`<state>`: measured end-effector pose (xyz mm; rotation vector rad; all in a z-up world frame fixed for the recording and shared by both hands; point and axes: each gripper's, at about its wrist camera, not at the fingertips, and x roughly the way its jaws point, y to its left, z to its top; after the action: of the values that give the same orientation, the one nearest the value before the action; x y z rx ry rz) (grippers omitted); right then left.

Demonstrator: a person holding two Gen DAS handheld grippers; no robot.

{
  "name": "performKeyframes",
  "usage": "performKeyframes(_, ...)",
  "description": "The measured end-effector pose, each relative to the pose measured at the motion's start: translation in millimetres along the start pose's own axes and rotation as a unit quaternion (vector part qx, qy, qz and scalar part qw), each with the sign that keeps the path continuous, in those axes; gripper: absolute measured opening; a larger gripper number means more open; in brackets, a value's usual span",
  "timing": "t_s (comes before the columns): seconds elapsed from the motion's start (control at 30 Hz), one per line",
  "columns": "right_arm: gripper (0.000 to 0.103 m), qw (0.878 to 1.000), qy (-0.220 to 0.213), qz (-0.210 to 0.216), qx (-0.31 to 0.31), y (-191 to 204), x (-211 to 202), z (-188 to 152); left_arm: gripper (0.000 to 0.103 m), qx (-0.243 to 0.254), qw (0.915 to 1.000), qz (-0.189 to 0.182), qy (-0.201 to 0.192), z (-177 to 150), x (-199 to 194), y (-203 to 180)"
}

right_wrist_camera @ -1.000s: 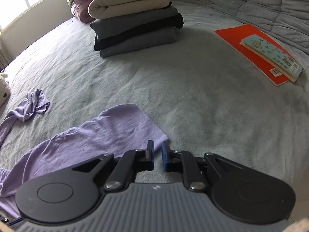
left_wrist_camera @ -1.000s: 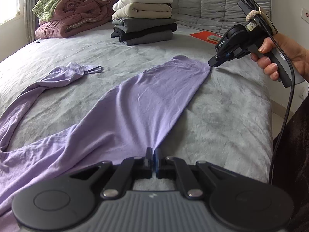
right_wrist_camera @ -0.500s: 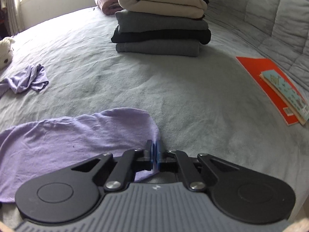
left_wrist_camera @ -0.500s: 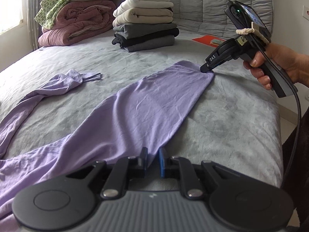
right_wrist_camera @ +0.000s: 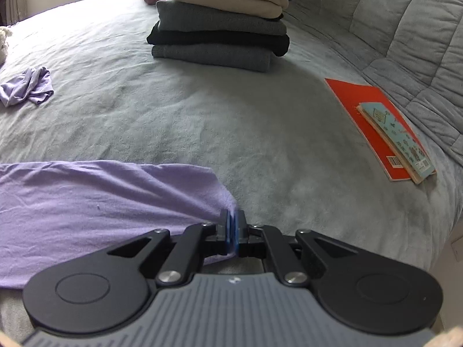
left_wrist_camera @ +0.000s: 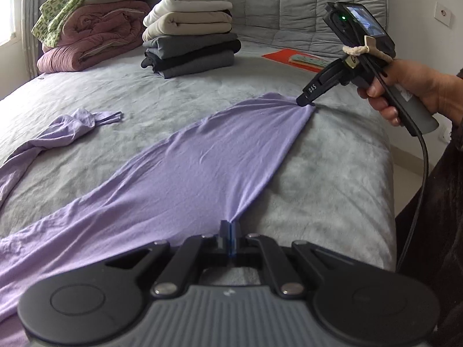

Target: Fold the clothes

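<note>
Across the grey bedspread (left_wrist_camera: 332, 173) a lilac garment (left_wrist_camera: 188, 179) lies spread, its long sleeve trailing off to the left. At its near edge the left gripper (left_wrist_camera: 229, 231) is clamped on a gathered pinch of cloth; at the far corner the right gripper (right_wrist_camera: 232, 225) is likewise pinched shut on the hem, radiating creases showing the pull. Holding both ends of one edge apparently keeps the fabric taut, so it can likely be lifted and folded over evenly. Behind stand a stack of folded clothes (left_wrist_camera: 191, 34), likely where the piece ends up, and an orange book (right_wrist_camera: 376, 121).
</note>
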<state>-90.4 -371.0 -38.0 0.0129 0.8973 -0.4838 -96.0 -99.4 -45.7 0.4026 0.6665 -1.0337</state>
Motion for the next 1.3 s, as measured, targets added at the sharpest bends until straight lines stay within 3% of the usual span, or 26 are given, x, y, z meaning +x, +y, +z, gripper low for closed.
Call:
performKeyframes(0.07,0.006,1.0,-0.007,0.002,-0.002,2.3,-4.0,1.2,0.004,-0.01,0.9999,0.0,-0.001,1.5,-4.2,2.3)
performKeyframes(0.17,0.017,1.0,-0.018,0.013,-0.003,4.6,-10.3,4.2,0.01,-0.022,0.9997,0.001,-0.005,1.6,-12.0,6.6)
performKeyframes(0.27,0.032,0.999,-0.031,0.018,-0.011,10.7,-16.5,8.6,0.023,-0.031,0.9994,0.015,-0.009,-0.5,-19.7,10.5)
performKeyframes(0.3,0.033,0.999,-0.035,0.019,-0.014,13.1,-18.4,10.0,0.029,-0.033,0.9992,0.018,-0.01,-1.7,-21.9,11.9)
performKeyframes(0.43,0.033,0.998,-0.046,0.03,-0.017,22.2,-26.0,16.4,0.03,-0.052,0.9978,0.04,-0.009,-7.7,-31.2,21.2)
performKeyframes(0.73,0.036,0.99,-0.063,0.119,-0.033,65.7,-45.2,26.7,0.032,-0.119,0.9856,0.12,-0.002,-37.0,-59.7,56.1)
performKeyframes(1.03,0.036,0.972,-0.061,0.207,-0.097,138.5,-64.0,20.8,0.032,-0.191,0.9594,0.208,-0.01,-74.3,-104.2,93.2)
performKeyframes(1.3,0.036,0.934,-0.066,0.29,-0.2,218.2,-94.7,0.7,0.032,-0.273,0.9165,0.292,-0.001,-112.5,-143.8,132.9)
